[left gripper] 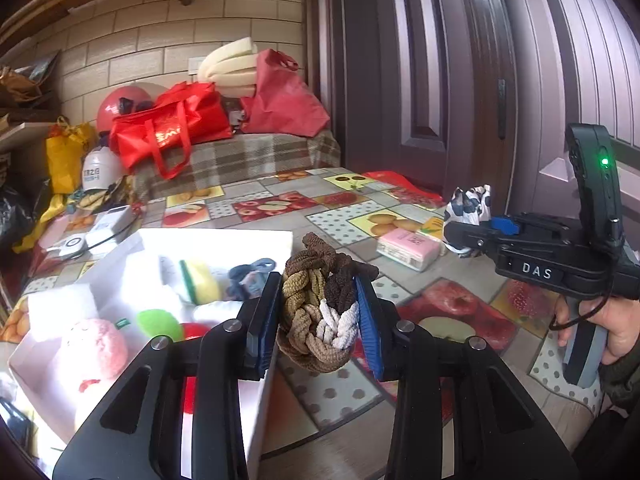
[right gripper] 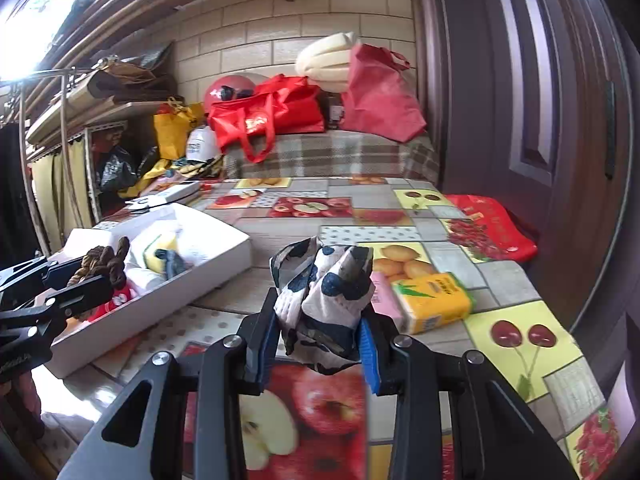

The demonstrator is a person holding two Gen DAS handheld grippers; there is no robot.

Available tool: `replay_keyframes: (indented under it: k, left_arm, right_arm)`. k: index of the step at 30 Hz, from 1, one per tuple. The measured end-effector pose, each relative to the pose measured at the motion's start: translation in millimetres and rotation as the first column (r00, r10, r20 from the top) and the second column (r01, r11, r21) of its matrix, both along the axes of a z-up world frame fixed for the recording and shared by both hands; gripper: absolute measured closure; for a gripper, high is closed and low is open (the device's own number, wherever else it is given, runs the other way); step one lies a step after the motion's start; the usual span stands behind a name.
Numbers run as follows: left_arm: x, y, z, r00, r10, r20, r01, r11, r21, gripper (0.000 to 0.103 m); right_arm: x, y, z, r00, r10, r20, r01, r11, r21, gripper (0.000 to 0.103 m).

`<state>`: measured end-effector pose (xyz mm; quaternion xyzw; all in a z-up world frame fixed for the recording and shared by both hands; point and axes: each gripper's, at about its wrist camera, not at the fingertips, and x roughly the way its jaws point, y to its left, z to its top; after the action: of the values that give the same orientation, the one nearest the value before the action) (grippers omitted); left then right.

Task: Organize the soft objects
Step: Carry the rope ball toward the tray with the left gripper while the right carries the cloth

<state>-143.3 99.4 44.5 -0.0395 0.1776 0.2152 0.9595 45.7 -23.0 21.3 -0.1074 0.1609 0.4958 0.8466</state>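
Carrying two soft items at once, you are working left to right. White box, at the table's left edge: already holding a sponge and plush pieces. Left gripper: you are clamping the braided brown-and-white hair ties, raised just beside the box's right wall. Right gripper: you are pinching the crumpled black-and-white cloth above the table's middle, near the tissue packs. Step in hand, by my judgement: delivery; next you are needing to move over the box and release.

Black grippers, blue-padded fingers, silver screws.
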Motion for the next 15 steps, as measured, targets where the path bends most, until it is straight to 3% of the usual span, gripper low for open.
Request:
replay_keyframes:
  k: [15]
  left_arm:
    - [-45, 36, -2, 0.987, 0.159, 0.015, -0.159, 0.987, -0.01, 0.068]
  right_arm:
    - [-34, 34, -6, 0.991, 0.129, -0.03, -0.129, 0.991, -0.021, 0.067]
